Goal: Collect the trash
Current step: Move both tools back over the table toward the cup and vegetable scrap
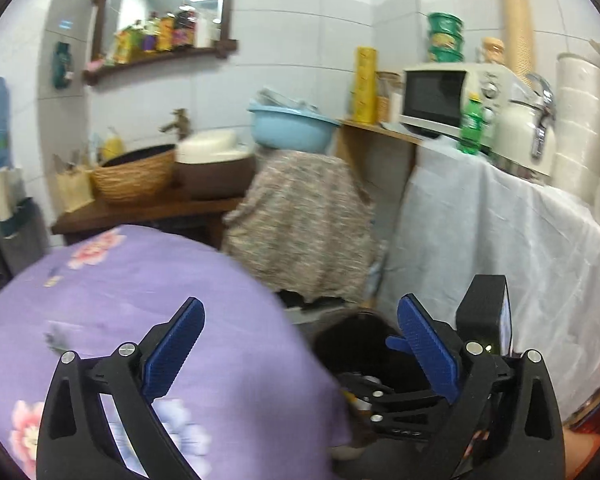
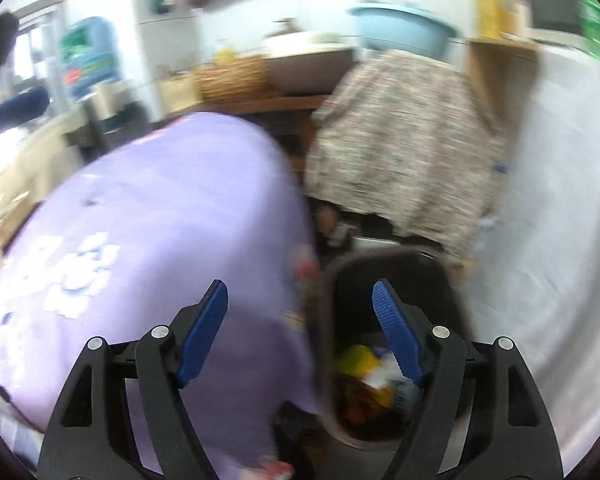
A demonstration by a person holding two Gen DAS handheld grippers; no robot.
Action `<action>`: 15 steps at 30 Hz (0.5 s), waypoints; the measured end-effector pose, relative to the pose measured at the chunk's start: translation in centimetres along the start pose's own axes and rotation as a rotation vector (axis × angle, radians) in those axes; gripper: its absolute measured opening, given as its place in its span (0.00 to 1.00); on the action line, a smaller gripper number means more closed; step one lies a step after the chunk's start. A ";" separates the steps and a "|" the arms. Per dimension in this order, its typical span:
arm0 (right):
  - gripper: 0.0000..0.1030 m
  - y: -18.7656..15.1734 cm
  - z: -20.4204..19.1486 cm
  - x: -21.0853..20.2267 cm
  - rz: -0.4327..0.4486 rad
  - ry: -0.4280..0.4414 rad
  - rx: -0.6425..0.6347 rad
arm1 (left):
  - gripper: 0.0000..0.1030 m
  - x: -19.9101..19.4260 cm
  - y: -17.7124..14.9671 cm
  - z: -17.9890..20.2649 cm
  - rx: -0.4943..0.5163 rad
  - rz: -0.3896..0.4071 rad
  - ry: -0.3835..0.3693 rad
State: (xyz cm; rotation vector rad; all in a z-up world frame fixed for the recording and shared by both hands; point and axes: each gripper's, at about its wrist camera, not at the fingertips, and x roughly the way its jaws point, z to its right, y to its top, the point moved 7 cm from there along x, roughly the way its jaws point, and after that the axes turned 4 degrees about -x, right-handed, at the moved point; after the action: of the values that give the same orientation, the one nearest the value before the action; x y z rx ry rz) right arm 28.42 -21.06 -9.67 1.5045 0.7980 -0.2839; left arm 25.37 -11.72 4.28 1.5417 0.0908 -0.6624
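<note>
Both grippers empty: left gripper spread wide, right gripper well apart too, nothing between the blue pads. Just beyond and below, a dark bin beside the edge of the purple-clothed table, with trash already inside (yellow and white bits, blurred). Judged mostly done for these pieces; on the purple cloth, only small dark specks, too blurred to name. Farther back, a patterned cloth, blue basin, microwave and green bottle.
</note>
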 end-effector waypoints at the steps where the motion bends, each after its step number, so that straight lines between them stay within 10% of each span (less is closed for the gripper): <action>1: 0.73 0.8 -1.6 0.6 -0.010 0.042 -0.023 | 0.94 -0.7 0.1 -1.7 -0.004 0.008 0.036; 15: 0.73 8.2 -21.8 9.6 -0.149 0.324 -0.396 | 0.94 -6.0 -5.6 -23.9 -0.136 -0.133 0.461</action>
State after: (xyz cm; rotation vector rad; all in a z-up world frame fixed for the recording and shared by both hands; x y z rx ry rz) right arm 34.19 3.34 -6.60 1.1306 1.1537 0.0140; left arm 26.25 13.28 0.56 1.5399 0.5778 -0.3833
